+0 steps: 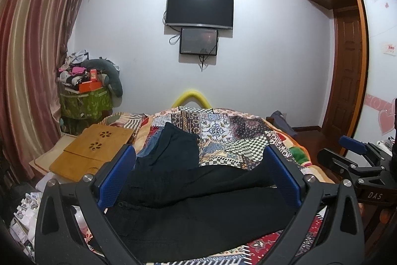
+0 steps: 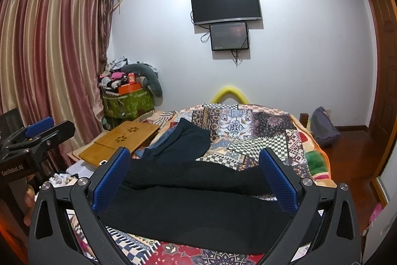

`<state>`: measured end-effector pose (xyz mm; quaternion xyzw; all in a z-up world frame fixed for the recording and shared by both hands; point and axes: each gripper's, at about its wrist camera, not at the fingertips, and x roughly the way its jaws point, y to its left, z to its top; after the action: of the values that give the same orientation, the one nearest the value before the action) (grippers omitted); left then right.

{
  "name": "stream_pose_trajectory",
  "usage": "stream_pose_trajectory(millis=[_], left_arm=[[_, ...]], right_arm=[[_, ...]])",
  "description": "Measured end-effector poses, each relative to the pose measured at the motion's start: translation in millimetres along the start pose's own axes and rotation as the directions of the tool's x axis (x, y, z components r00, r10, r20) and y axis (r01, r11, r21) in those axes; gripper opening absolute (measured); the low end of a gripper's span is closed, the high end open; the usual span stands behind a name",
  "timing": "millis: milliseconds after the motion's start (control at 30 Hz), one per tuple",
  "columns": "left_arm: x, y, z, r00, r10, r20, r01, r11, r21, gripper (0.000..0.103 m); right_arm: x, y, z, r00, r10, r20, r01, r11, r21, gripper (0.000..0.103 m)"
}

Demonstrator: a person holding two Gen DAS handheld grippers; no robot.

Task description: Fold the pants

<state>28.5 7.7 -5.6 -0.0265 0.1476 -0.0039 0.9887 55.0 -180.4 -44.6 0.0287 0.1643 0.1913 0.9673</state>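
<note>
Nearest, the left gripper hangs above the bed with its blue pads spread wide, nothing between them; the right gripper is likewise spread and holding nothing; just beyond both, black pants lie flat across the quilt, legs running sideways; farther back a second dark garment lies beside a wooden tray; on the far wall hangs a TV.

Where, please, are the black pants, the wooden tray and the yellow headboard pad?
Pants (image 1: 198,210): left wrist view, on the near leg's middle.
Tray (image 1: 99,143): left wrist view, on its top by the flower cutouts.
Pad (image 2: 229,91): right wrist view, on its arch.
</note>
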Motion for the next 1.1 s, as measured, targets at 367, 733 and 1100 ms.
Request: stream_pose_trajectory(millis=[367,733,1100], left_arm=[[104,59,-4,0.989,0.047,-0.143,-0.056,0.997,-0.055,0.103],[239,125,-33,0.921,0.231,-0.313,-0.223,0.973,0.062,0.103],[363,198,-101,0.764,0.232,-0.602,-0.245,0.967,0.062,0.089]], right_arm=[[72,-23,-14,0.994,-0.032,-0.101,0.034,0.999,0.017,0.103],[153,-65,-22,0.969,-0.057,-0.242,0.067,0.997,0.035,0.102],[248,-92,-37,0.89,-0.033,-0.455,0.014,0.999,-0.045,0.102]])
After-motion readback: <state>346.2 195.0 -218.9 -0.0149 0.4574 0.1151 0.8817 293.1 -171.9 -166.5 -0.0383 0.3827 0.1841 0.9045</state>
